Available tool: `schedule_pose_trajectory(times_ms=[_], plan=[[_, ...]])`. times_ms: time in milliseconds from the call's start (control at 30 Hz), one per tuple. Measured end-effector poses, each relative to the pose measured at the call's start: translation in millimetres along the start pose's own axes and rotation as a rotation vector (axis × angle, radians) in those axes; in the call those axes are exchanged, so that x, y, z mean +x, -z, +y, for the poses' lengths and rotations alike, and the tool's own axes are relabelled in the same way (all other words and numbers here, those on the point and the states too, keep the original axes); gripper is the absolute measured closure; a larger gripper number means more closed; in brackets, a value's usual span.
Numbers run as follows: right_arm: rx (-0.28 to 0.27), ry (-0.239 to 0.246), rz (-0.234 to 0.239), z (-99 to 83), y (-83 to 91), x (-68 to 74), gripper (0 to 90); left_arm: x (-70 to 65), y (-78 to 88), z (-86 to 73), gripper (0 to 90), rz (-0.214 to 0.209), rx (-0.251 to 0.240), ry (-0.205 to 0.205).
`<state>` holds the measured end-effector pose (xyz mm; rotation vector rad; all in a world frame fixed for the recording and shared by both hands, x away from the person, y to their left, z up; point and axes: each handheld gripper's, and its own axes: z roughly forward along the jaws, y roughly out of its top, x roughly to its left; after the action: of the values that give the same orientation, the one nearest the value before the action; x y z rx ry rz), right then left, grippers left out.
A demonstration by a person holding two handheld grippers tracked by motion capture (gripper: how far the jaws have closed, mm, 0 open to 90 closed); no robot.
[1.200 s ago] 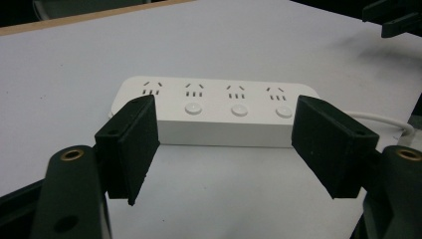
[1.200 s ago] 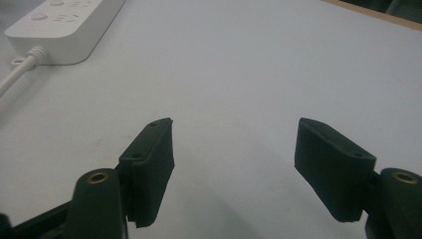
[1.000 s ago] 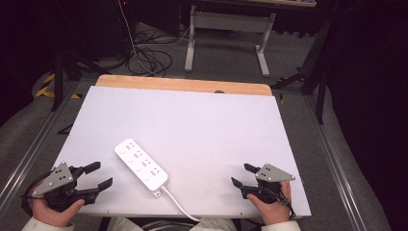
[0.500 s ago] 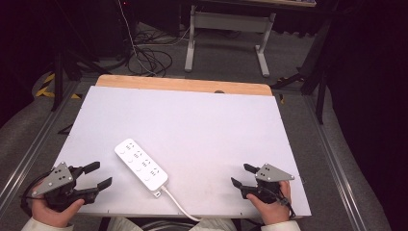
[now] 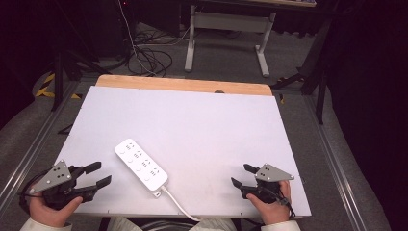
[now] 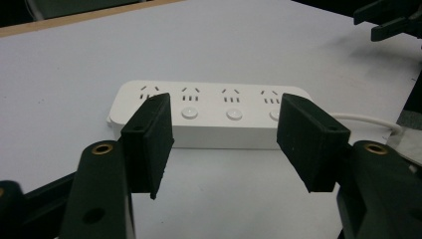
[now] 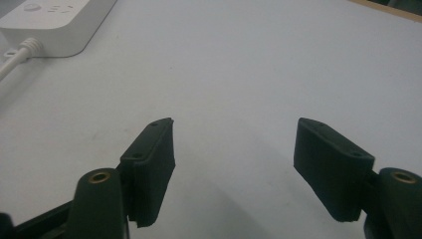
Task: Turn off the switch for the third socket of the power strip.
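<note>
Jaws of the left gripper (image 5: 98,174) are standing apart with only bare table between them; they have just been closing a little, yet nothing is being grasped. Beyond their tips, in the left gripper view, the power strip (image 6: 209,115) is lying broadside, a clear gap of white table (image 6: 239,189) separating it from the pads, and that view is showing its sockets and round buttons, which the high view is rendering as faint marks. The high view is showing the power strip (image 5: 141,167) lying slantwise near the table's front edge, just right of the left gripper, its cord (image 5: 180,207) trailing off the front edge toward the person. The right gripper (image 5: 241,175) is resting well to the right of the power strip, jaws likewise released and holding nothing. In the right gripper view, the cord end of the power strip (image 7: 59,22) is sitting in the top left corner, far off from the pads.
</note>
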<state>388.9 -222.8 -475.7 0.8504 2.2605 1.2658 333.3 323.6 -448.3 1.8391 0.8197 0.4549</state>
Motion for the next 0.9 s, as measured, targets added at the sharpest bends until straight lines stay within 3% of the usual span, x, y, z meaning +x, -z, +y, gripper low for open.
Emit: schedule_pose_trajectory(times_ms=[133,200,633,900], plan=[[0.002,0.002,0.001,0.3,-0.3,0.4,32.9,-0.5,-1.9,6.0,44.4,0.001,0.009,-0.009],[0.004,0.002,0.001,0.3,-0.7,0.6,32.9,-1.8,-5.8,13.1,44.8,-0.018,0.019,-0.012],[0.005,0.001,0.005,0.3,-0.8,0.9,33.0,-4.6,-22.0,34.7,46.1,-0.041,0.044,-0.039],[0.007,-0.001,0.009,0.0,-1.6,0.7,33.0,-3.4,-31.7,46.4,46.4,-0.054,0.055,-0.032]])
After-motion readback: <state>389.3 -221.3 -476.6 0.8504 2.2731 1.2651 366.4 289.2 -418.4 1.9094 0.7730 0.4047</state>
